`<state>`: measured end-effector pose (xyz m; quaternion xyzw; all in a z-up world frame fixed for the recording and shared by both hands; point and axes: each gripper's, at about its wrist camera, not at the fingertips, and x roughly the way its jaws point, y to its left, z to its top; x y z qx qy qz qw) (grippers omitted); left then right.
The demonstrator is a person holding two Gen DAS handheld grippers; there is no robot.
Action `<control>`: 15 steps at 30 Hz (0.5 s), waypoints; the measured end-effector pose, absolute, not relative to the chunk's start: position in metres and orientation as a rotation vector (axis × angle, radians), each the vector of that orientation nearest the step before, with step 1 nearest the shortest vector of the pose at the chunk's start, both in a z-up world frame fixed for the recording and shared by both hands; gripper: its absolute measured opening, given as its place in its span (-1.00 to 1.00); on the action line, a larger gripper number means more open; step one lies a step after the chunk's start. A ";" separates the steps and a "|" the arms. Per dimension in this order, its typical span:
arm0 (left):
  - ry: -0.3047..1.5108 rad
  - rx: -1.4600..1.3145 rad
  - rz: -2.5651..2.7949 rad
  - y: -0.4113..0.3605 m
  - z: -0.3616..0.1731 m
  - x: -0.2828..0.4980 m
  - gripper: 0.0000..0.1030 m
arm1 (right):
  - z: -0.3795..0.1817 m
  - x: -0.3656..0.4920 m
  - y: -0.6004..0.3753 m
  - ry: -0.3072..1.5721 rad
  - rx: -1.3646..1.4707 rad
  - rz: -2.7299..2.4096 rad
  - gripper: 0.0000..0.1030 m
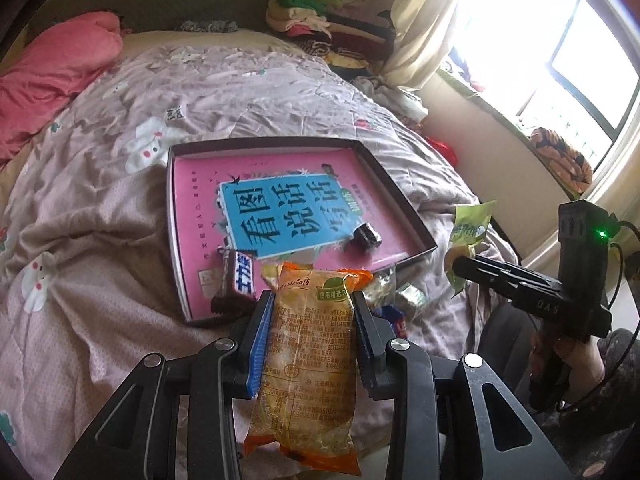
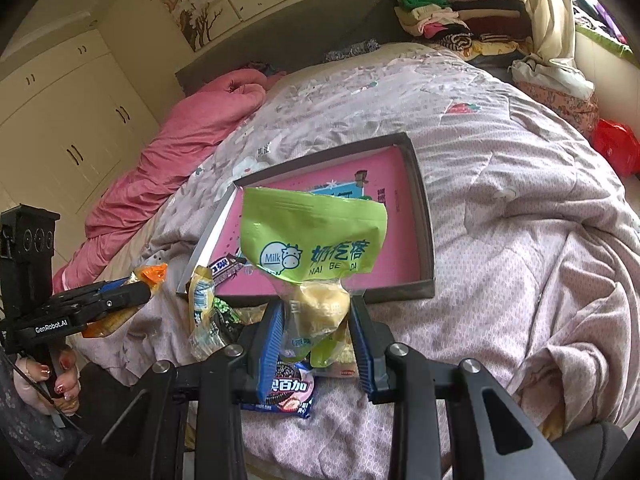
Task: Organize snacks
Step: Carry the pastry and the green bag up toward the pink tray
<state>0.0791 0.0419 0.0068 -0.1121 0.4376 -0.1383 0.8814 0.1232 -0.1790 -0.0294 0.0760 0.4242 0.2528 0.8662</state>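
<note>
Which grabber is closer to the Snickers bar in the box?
Left. The left gripper holds its orange packet right beside the Snickers bar. The right gripper, holding a green packet, sits farther along the box's near edge.

The left gripper (image 1: 314, 300) and right gripper (image 2: 316, 312) both point forward, jaws clamped on packets, each gripped from below by a hand (image 2: 48, 380) with painted nails.
</note>
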 end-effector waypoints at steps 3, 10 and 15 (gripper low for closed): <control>0.902 -0.235 -0.290 0.040 0.010 0.083 -0.27 | -0.027 0.125 -0.178 0.881 0.153 0.528 -0.35; 0.892 -0.229 -0.295 0.034 0.017 0.094 -0.27 | -0.022 0.130 -0.174 0.865 0.144 0.530 -0.35; 0.882 -0.222 -0.302 0.030 0.021 0.099 -0.27 | -0.019 0.134 -0.173 0.853 0.145 0.532 -0.35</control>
